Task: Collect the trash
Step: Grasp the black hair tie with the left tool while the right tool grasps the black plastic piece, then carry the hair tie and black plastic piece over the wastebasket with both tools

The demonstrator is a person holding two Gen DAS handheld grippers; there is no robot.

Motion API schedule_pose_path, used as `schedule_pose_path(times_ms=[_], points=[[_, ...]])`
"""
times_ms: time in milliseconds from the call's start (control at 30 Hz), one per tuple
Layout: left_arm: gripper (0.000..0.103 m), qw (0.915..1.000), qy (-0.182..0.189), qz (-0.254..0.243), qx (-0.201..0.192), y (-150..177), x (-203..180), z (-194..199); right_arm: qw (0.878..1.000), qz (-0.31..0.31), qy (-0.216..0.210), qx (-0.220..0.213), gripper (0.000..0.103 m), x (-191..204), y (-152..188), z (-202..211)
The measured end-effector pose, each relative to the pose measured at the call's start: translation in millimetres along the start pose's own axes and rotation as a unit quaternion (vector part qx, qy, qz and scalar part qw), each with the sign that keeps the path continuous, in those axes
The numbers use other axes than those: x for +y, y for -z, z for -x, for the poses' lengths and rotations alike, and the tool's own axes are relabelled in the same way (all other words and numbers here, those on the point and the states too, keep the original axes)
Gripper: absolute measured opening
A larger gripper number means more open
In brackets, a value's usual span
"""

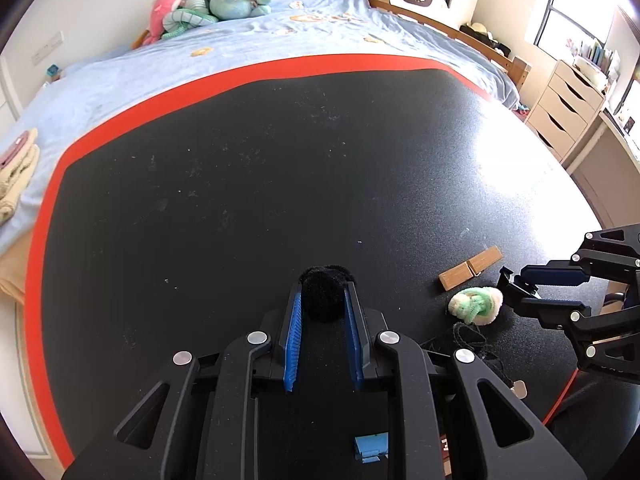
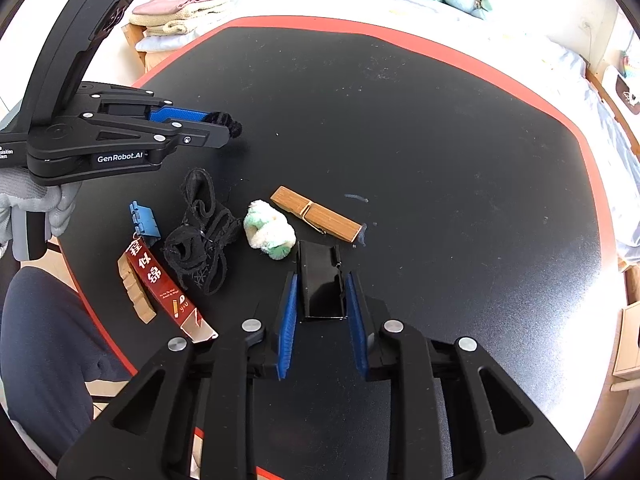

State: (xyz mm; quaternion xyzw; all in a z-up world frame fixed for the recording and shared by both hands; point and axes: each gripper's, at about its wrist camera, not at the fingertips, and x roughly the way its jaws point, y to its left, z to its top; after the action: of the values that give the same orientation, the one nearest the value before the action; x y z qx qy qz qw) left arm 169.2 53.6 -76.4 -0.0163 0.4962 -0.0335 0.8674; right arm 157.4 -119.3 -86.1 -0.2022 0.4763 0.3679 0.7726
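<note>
My left gripper (image 1: 323, 286) is shut on a black fuzzy ball (image 1: 323, 294), held above the black table (image 1: 240, 180); it also shows in the right wrist view (image 2: 230, 126) at the left. My right gripper (image 2: 322, 276) is shut on a black binder clip (image 2: 321, 284) just over the table. A green-and-white fluffy scrunchie (image 2: 268, 229) lies right ahead of it, with a wooden clothespin (image 2: 316, 215) behind. In the left wrist view the right gripper (image 1: 516, 286) sits beside the scrunchie (image 1: 476, 304) and the clothespin (image 1: 470, 268).
A black lace cloth (image 2: 200, 232), a blue clip (image 2: 144, 220), a red paper tag (image 2: 160, 280) and a wooden comb piece (image 2: 136, 296) lie at the table's near left. The table has a red rim (image 2: 520, 84). A bed (image 1: 240, 52) with plush toys stands behind.
</note>
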Motion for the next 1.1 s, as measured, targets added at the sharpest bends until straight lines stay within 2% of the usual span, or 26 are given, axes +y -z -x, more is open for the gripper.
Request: schedule_pose_path(times_ms=[433, 800, 1100], points=[[0.019, 0.9994, 0.003, -0.013, -0.032, 20.8, -26.9, 69.1, 0.998, -0.009, -0.001, -0.057, 0.024, 15.2, 19.7, 68.4], [0.020, 0.9970, 0.011, -0.029, -0.071, 68.3, -57.6, 128.4, 0.995, -0.016, -0.002, -0.096, 0.024, 41.8, 49.2, 120.0], [0.020, 0.9964, 0.028, -0.028, -0.074, 111.7, -72.2, 151.5, 0.994, -0.003, -0.014, -0.105, 0.024, 72.4, 83.9, 143.8]])
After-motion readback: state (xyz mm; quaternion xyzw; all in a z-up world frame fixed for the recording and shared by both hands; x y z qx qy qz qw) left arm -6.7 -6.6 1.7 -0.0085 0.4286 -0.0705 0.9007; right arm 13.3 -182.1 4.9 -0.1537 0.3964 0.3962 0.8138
